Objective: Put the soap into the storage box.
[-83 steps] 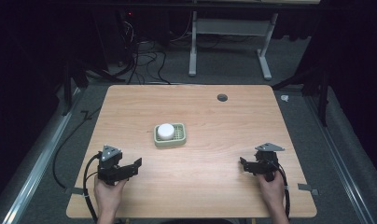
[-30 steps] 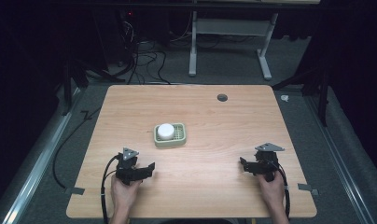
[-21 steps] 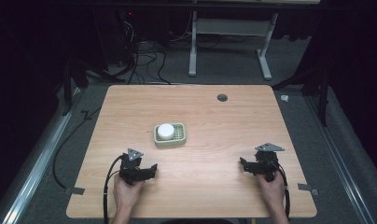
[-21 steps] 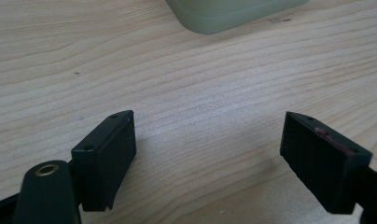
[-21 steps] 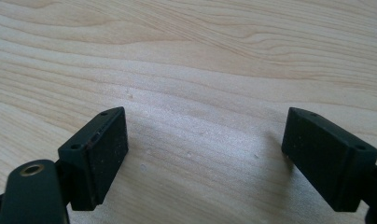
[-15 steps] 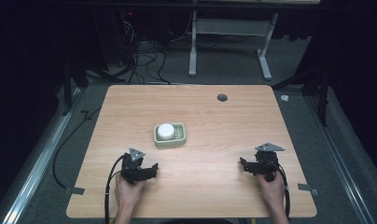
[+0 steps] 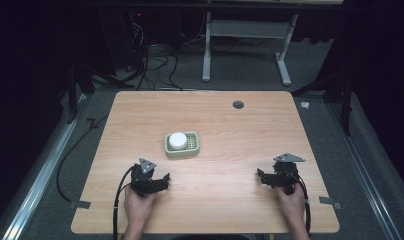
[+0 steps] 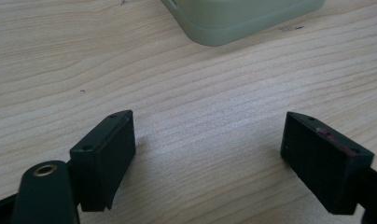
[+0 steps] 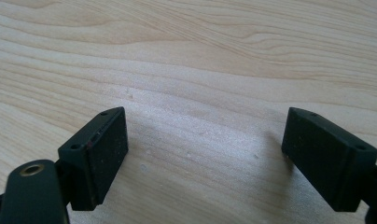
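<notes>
Left gripper (image 7: 159,182), jaws spread wide and empty, rests low on the wooden surface (image 7: 230,125) at about 7 o'clock from the pale green soap dish (image 7: 182,145), near it but not touching. On the dish sits a round white object (image 7: 177,140), probably a soap bar. Right gripper (image 7: 262,176), equally spread and empty, waits well apart at about 4 o'clock. Judged risk: approaching this low, a jaw could strike the dish rim and push it away, or tip the white piece off. In the left gripper view the dish (image 8: 242,21) is cut off at the top, hiding its contents.
</notes>
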### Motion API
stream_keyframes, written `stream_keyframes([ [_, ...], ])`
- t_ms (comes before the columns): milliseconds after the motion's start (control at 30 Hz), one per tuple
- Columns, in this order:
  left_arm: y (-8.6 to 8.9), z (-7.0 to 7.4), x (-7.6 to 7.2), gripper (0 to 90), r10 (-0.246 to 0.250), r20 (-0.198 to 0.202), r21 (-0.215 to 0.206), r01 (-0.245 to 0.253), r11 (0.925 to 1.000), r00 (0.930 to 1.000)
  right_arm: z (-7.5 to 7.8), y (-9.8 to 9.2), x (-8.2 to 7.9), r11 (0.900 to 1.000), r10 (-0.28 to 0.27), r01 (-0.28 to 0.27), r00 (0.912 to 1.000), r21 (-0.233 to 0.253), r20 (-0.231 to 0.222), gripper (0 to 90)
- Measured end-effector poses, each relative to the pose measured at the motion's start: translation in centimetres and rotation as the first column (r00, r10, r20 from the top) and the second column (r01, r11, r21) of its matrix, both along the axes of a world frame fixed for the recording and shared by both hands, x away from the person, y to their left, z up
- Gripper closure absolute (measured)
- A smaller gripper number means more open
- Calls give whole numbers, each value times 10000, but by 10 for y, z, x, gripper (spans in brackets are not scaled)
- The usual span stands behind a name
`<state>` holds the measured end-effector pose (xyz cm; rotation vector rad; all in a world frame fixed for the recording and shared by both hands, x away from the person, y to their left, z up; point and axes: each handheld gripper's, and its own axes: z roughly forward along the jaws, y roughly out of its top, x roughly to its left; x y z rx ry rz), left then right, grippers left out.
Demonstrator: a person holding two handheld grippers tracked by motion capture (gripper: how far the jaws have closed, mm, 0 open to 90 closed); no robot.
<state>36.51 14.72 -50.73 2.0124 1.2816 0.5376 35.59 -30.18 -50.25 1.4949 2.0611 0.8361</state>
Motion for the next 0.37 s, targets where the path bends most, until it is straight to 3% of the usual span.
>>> stream_keyframes([
  [367, 0, 0, 0, 185, -3, -17, -47, 3, 10000, 10000, 0, 0, 0, 10000, 29, -29, 10000, -19, 21, 154],
])
